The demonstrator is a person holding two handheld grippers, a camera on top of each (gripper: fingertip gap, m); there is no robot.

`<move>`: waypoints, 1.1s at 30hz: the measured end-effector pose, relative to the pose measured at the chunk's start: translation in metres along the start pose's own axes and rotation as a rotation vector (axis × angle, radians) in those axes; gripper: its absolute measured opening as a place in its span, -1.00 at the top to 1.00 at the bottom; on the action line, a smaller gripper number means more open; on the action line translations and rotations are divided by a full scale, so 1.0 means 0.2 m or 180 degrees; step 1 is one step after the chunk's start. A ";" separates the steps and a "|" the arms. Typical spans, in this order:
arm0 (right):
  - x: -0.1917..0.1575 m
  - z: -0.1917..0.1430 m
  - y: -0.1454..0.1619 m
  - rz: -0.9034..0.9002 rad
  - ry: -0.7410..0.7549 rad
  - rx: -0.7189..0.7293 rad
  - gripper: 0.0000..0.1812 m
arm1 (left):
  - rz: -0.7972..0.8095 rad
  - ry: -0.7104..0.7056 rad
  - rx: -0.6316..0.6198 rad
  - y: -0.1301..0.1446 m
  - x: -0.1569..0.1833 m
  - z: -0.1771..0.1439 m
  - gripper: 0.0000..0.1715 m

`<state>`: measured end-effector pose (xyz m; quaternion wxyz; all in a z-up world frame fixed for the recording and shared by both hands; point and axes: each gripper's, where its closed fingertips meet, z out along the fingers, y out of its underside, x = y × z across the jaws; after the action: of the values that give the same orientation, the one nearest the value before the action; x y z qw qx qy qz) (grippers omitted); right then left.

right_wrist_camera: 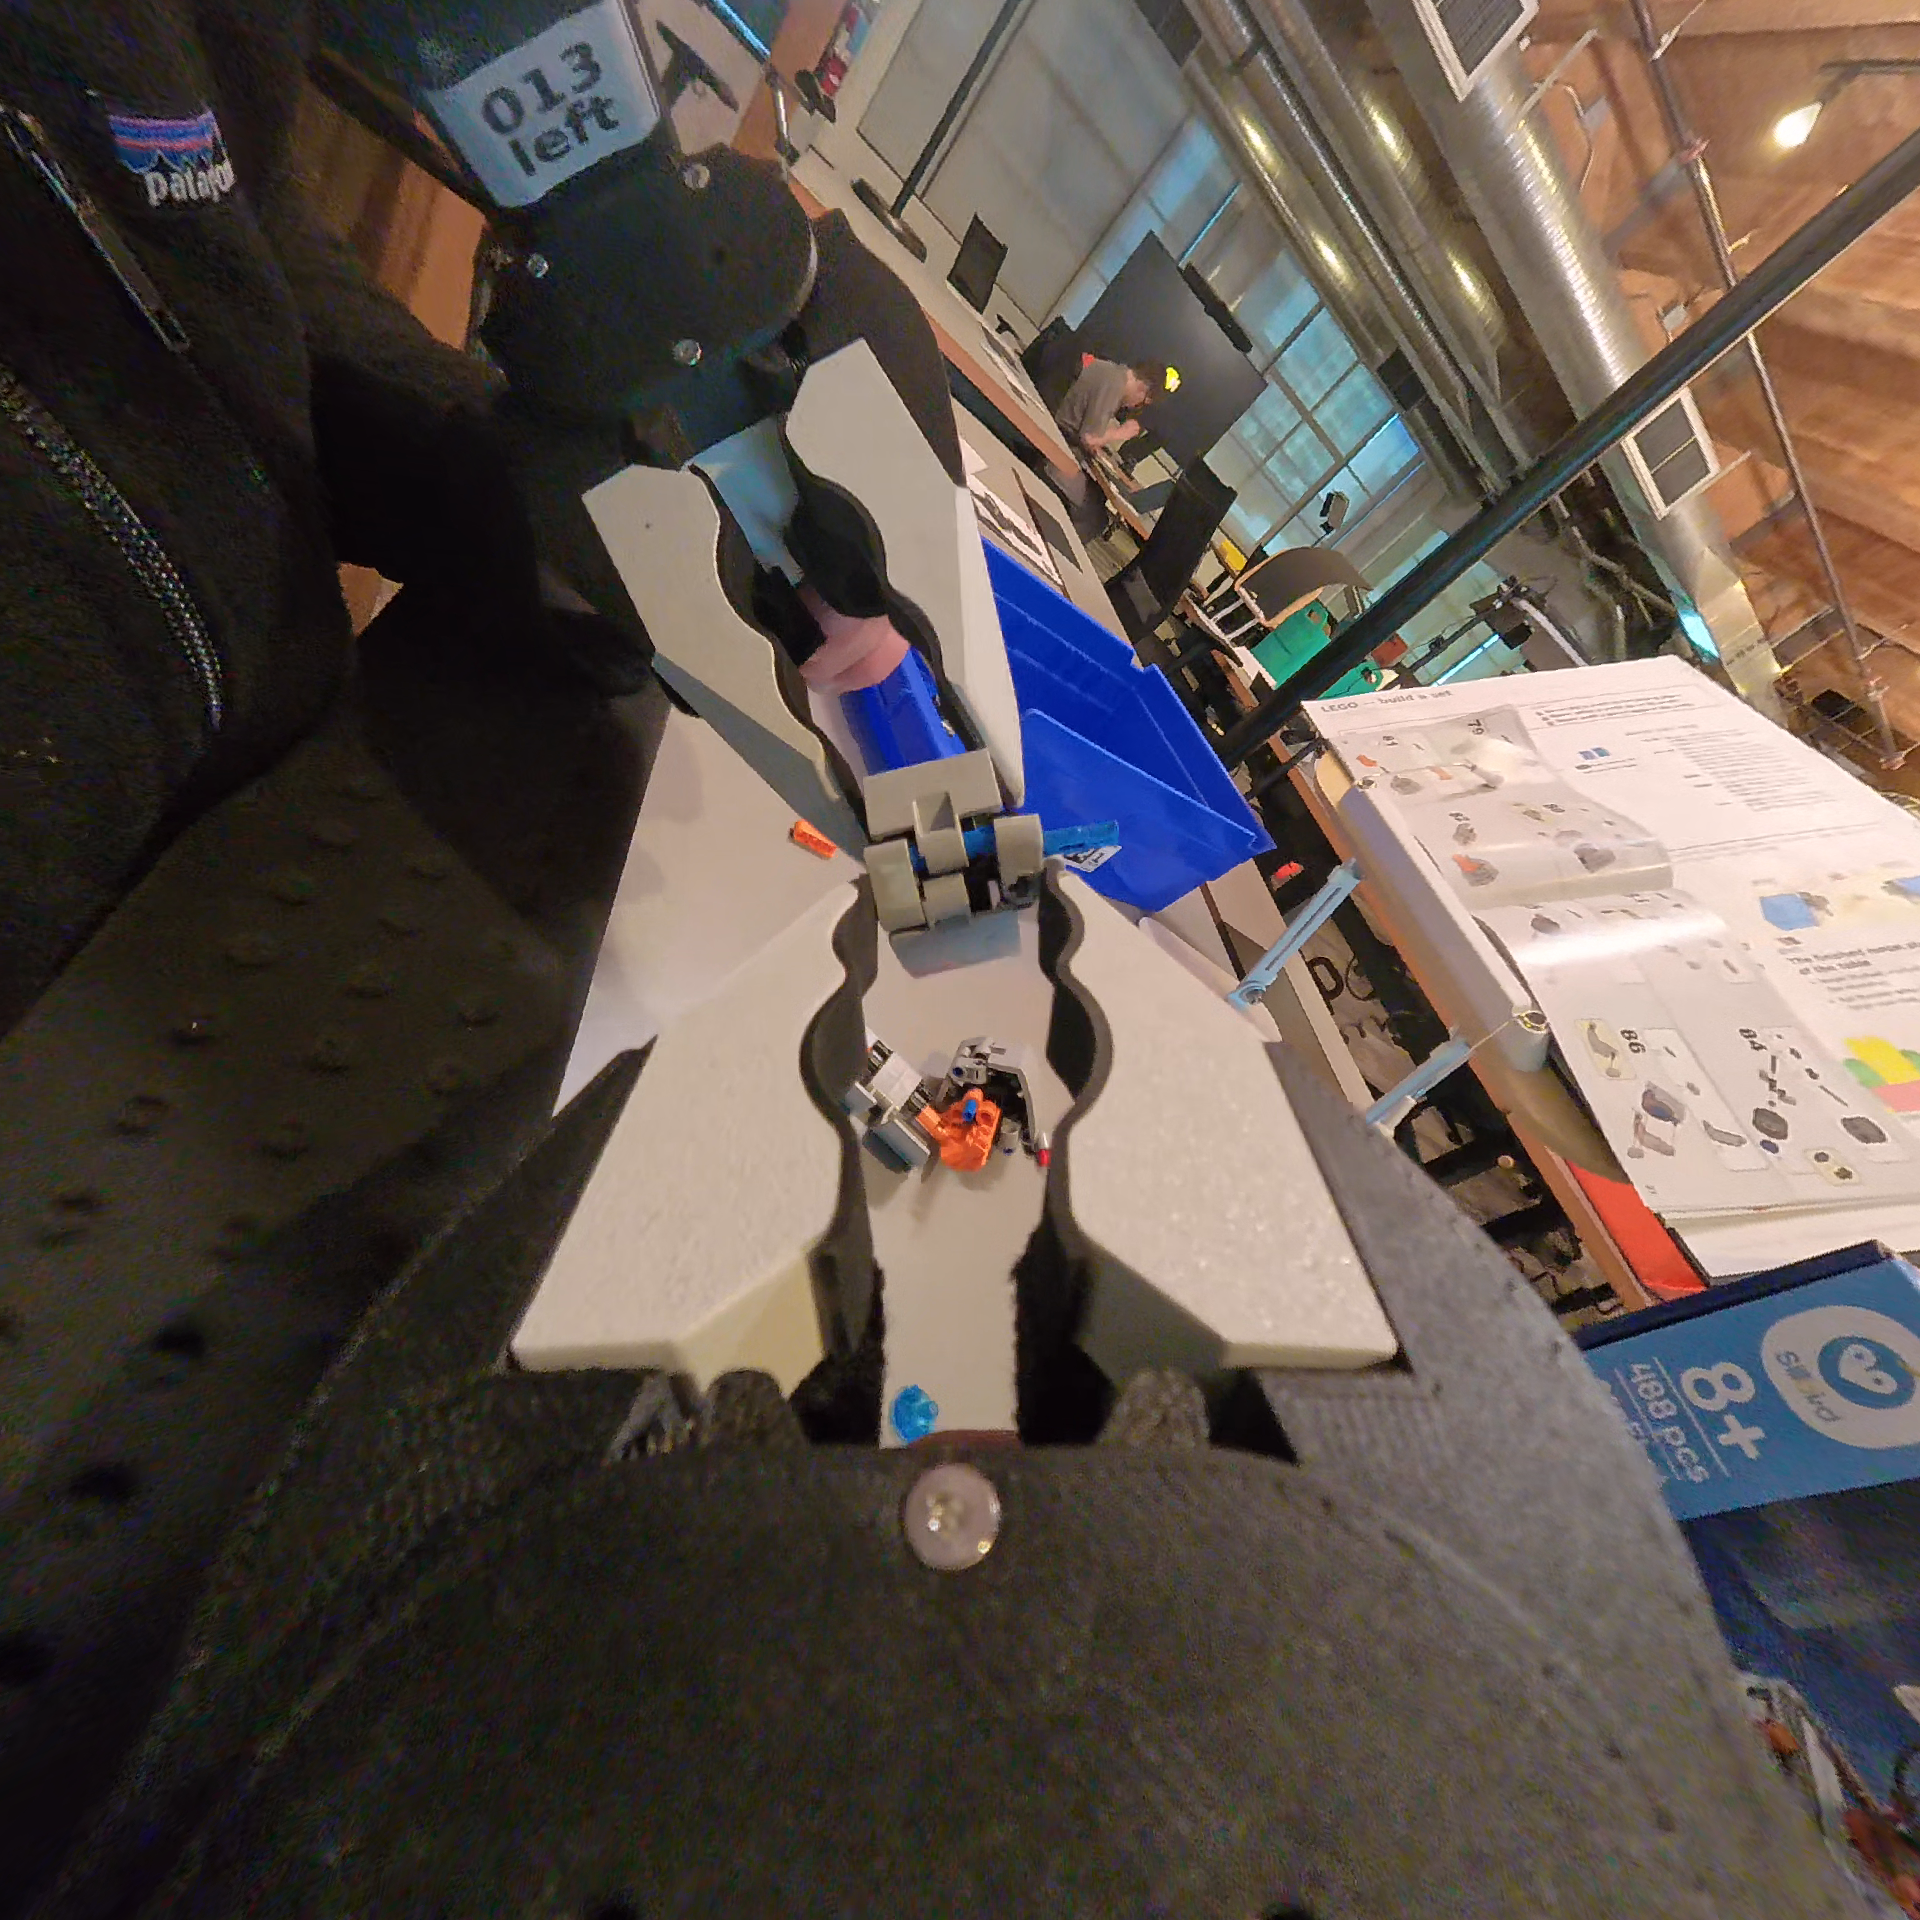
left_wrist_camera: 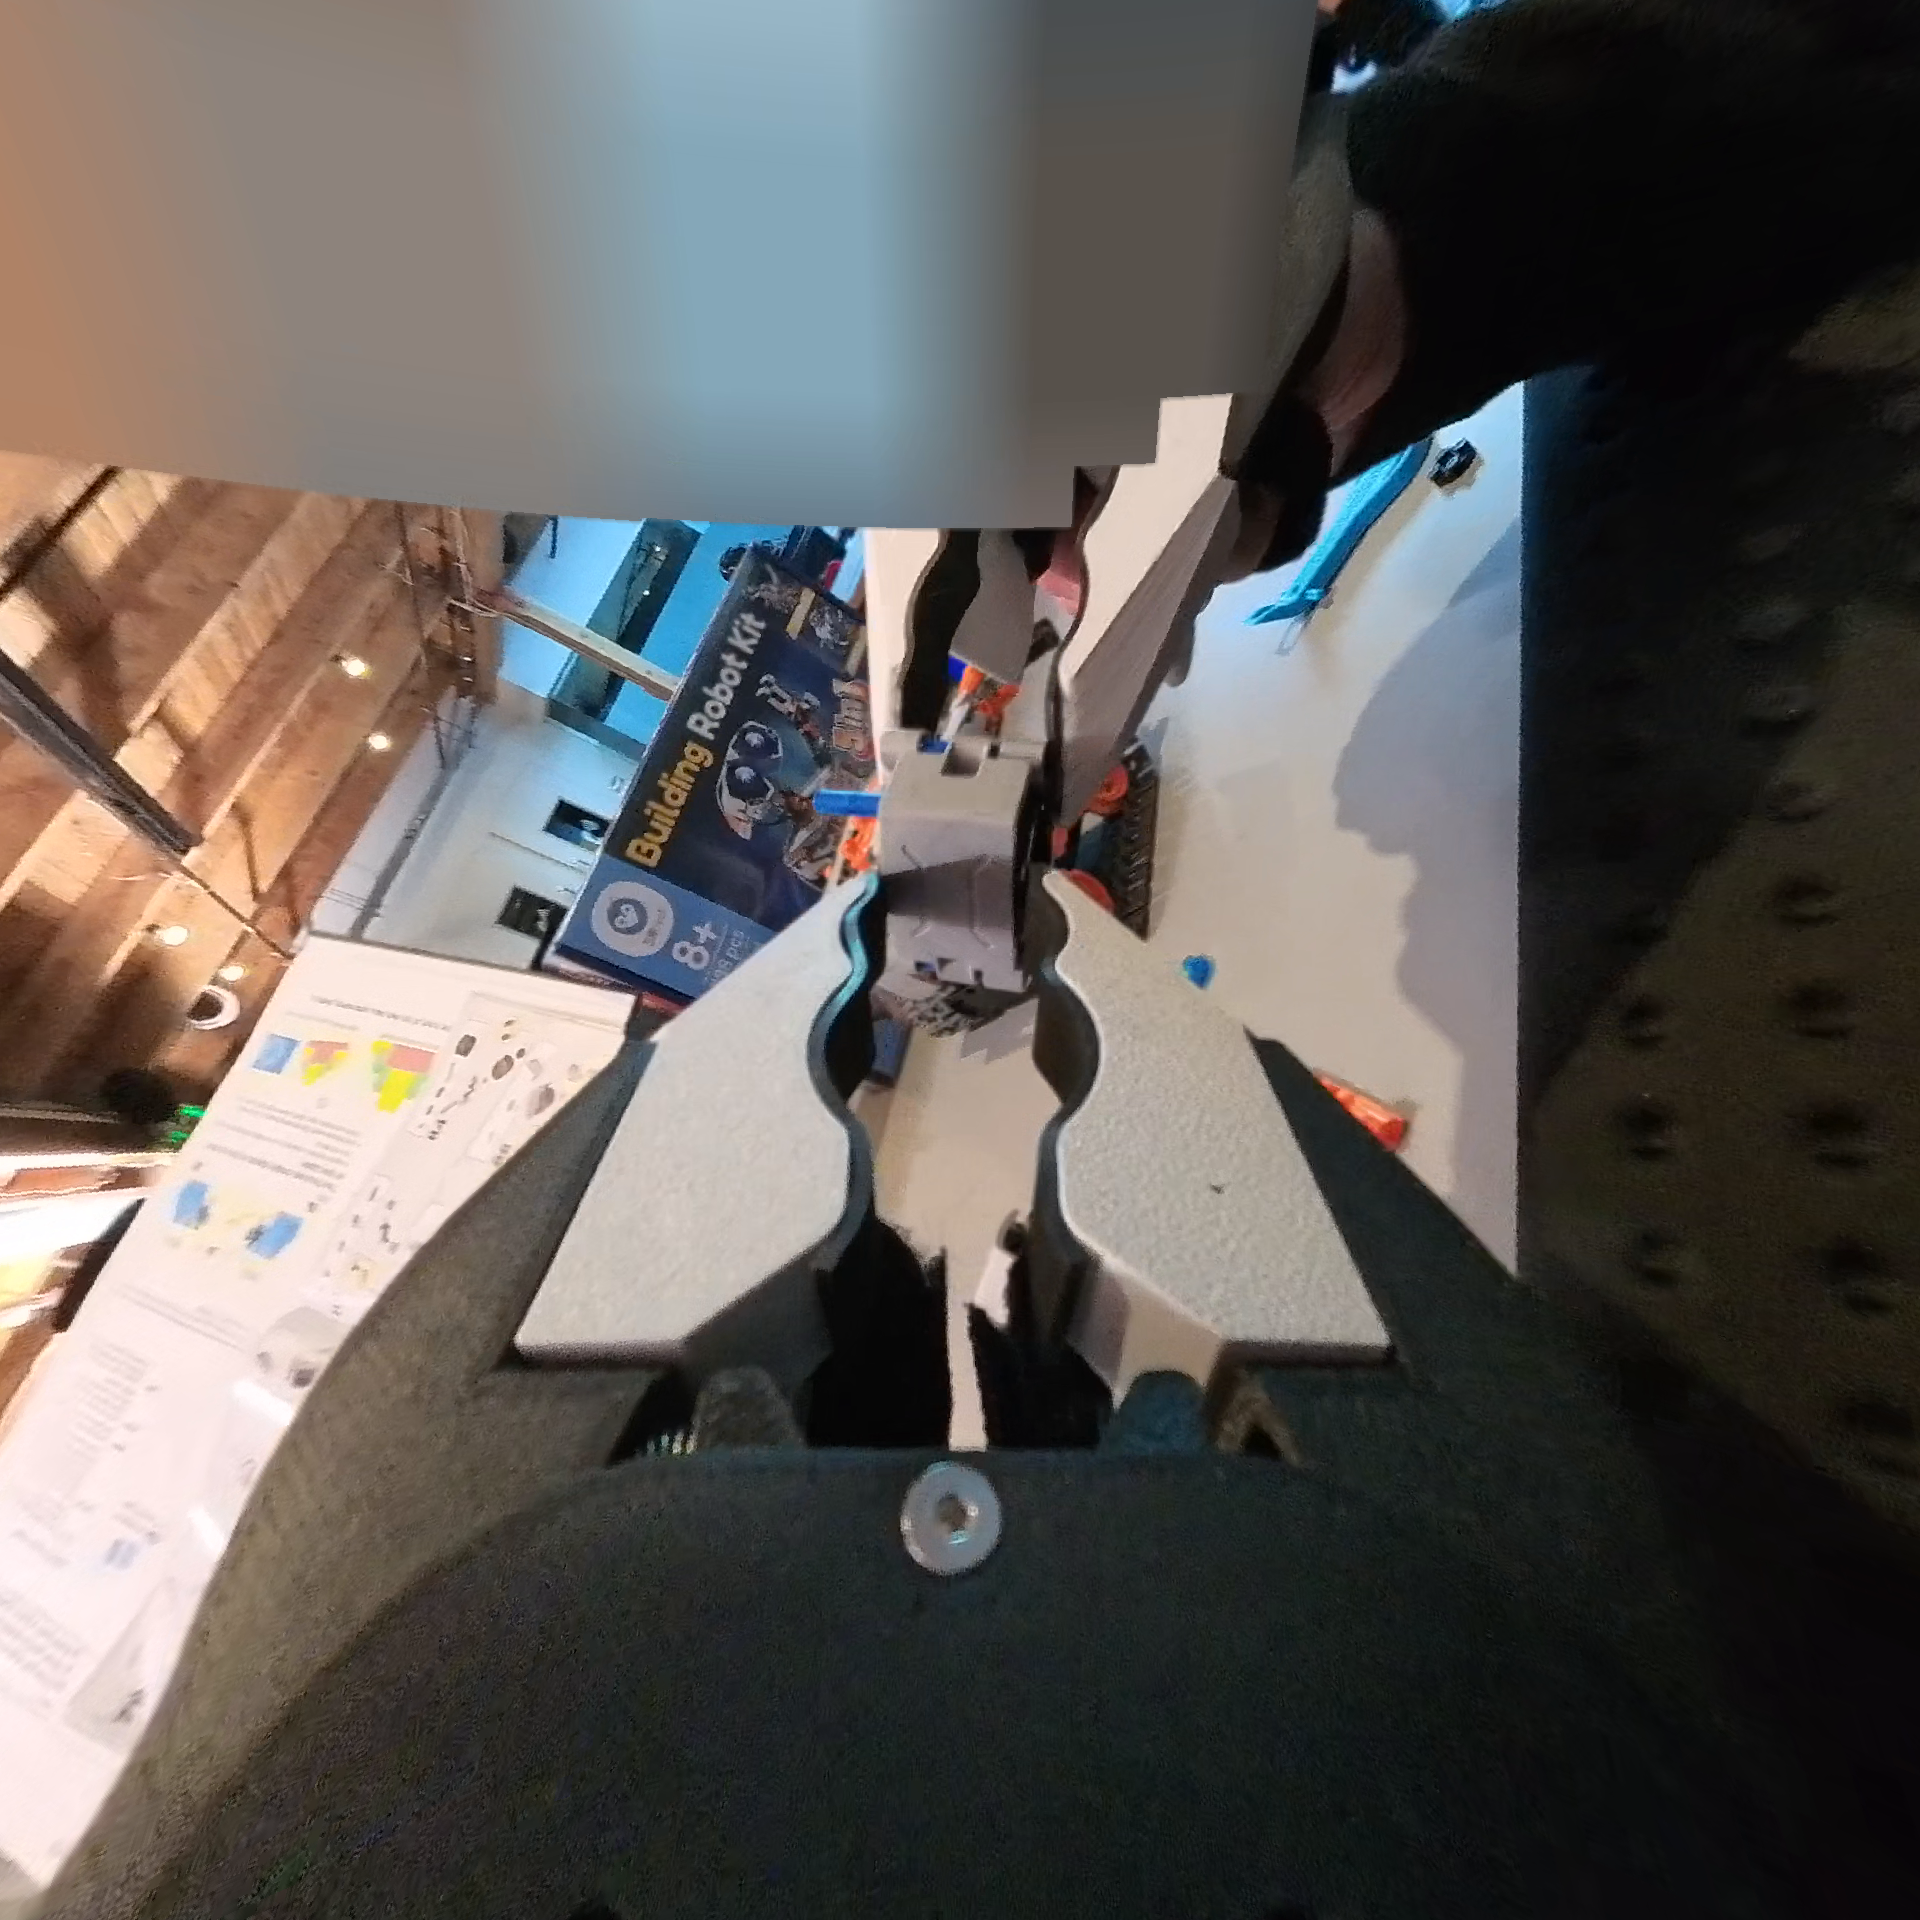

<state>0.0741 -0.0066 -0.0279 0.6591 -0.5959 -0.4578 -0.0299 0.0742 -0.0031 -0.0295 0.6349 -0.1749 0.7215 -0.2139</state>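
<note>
Both grippers pinch one grey block assembly (right_wrist_camera: 951, 862): left gripper (left_wrist_camera: 956, 883), right gripper (right_wrist_camera: 951, 883); smaller orange-grey assembly (right_wrist_camera: 951, 1107) lies apart on table (right_wrist_camera: 717, 862)

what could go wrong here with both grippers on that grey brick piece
1. Both the left gripper and right gripper pinch the grey assembly only at their fingertips, in mid-air, so it might slip or twist out.
2. Its blue pin sticks out sideways and may pop loose under squeeze.
3. A dropped assembly would likely land on the small orange model on the table below.
</note>
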 end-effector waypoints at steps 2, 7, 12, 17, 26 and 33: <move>0.00 0.00 0.00 -0.0037 -0.0017 0.0001 0.68 | 0.0106 -0.0045 -0.0015 -0.01 0.00 0.00 0.73; -0.01 -0.01 0.02 -0.0074 -0.0038 -0.0032 0.68 | 0.0248 -0.0098 -0.0049 -0.01 0.01 0.00 0.74; -0.02 -0.01 0.03 -0.0067 -0.0092 -0.0036 0.68 | 0.0319 -0.0105 -0.0059 -0.02 0.02 0.00 0.74; -0.02 -0.01 0.05 -0.0040 -0.0125 -0.0074 0.69 | 0.0359 -0.0117 -0.0042 -0.03 0.02 0.00 0.73; -0.02 0.00 0.07 -0.0039 -0.0124 -0.0143 0.69 | 0.0261 -0.0036 -0.0061 0.00 0.03 0.00 0.73; -0.03 0.01 0.10 -0.0064 -0.0119 -0.0328 0.71 | 0.0111 0.0089 -0.0083 0.03 0.04 0.02 0.73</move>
<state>0.0820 -0.0021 -0.0473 0.6185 -0.6249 -0.4738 -0.0490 0.0765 -0.0028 -0.0401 0.6261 -0.1675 0.7360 -0.1957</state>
